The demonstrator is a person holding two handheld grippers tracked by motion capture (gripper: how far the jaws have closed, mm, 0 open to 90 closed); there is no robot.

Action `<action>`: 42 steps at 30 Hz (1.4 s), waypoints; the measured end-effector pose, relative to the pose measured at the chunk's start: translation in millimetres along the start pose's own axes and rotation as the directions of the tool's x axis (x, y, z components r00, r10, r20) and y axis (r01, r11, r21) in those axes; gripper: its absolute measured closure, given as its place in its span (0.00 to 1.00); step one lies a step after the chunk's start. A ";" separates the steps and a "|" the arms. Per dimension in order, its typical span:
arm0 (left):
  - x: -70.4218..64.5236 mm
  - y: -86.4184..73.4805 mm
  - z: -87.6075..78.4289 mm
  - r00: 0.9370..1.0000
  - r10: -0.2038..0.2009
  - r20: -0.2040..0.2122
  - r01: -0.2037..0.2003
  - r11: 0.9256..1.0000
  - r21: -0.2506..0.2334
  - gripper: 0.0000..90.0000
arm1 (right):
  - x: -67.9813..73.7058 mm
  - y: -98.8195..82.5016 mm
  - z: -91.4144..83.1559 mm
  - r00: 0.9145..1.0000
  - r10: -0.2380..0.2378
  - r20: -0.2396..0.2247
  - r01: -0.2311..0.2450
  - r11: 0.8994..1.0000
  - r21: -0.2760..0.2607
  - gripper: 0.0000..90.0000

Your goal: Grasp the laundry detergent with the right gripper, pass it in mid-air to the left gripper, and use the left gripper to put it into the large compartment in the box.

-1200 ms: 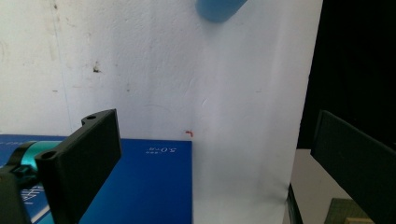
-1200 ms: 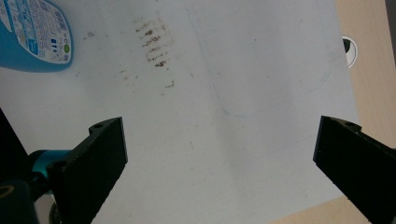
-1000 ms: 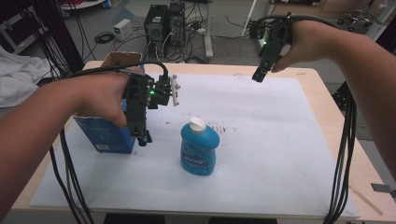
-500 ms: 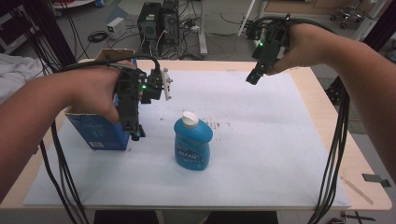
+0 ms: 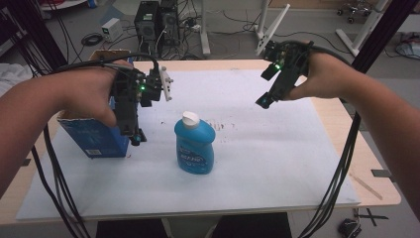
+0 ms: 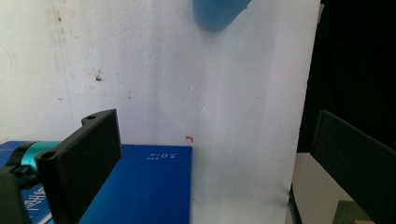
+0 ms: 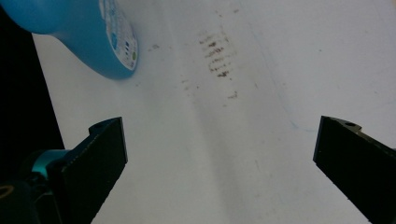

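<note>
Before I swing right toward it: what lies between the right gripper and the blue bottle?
High view: only bare white sheet with brown smudges between right gripper and blue bottle.

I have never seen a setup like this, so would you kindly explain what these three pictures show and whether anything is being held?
A person holds a handheld set of tongs in each hand; there is no robot arm. The high view looks down on the table, covered by a white sheet. The left tongs hover by a blue box; the right tongs hang over the sheet's far side. A blue bottle with a white cap stands between them. The other two pictures come from cameras riding on each set of tongs, looking along its black jaws. Both stand open and hold nothing.
</note>
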State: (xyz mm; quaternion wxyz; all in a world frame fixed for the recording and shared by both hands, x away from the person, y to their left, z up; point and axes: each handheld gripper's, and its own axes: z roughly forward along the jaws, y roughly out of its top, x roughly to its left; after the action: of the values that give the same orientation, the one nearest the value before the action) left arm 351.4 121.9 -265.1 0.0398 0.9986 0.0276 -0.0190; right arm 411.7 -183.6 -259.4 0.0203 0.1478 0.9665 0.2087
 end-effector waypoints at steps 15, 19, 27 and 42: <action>-4.9 -8.1 -2.7 1.000 0.002 -0.007 -0.002 1.000 -0.008 0.02 | 50.5 -28.3 40.9 0.995 0.029 -0.099 -0.046 0.984 -0.169 0.02; -5.9 -10.9 -4.0 1.000 0.002 -0.011 -0.003 1.000 -0.014 0.02 | 58.8 -31.2 50.6 0.992 0.045 -0.114 -0.068 0.977 -0.202 0.02; -6.8 -14.4 -4.3 1.000 0.006 -0.011 -0.006 1.000 -0.023 0.02 | 69.9 -34.6 73.2 0.986 0.064 -0.155 -0.101 0.965 -0.242 0.02; -9.1 -14.6 -5.0 1.000 0.008 -0.013 -0.009 1.000 -0.028 0.02 | 86.1 -33.1 108.4 0.971 0.075 -0.226 -0.145 0.940 -0.309 0.02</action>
State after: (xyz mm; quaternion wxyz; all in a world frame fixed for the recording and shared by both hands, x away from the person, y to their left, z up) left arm 341.7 136.4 -260.8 0.0539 0.9982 0.0239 -0.0119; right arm 331.2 -144.0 -370.0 -0.0699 0.1736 0.9060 0.3796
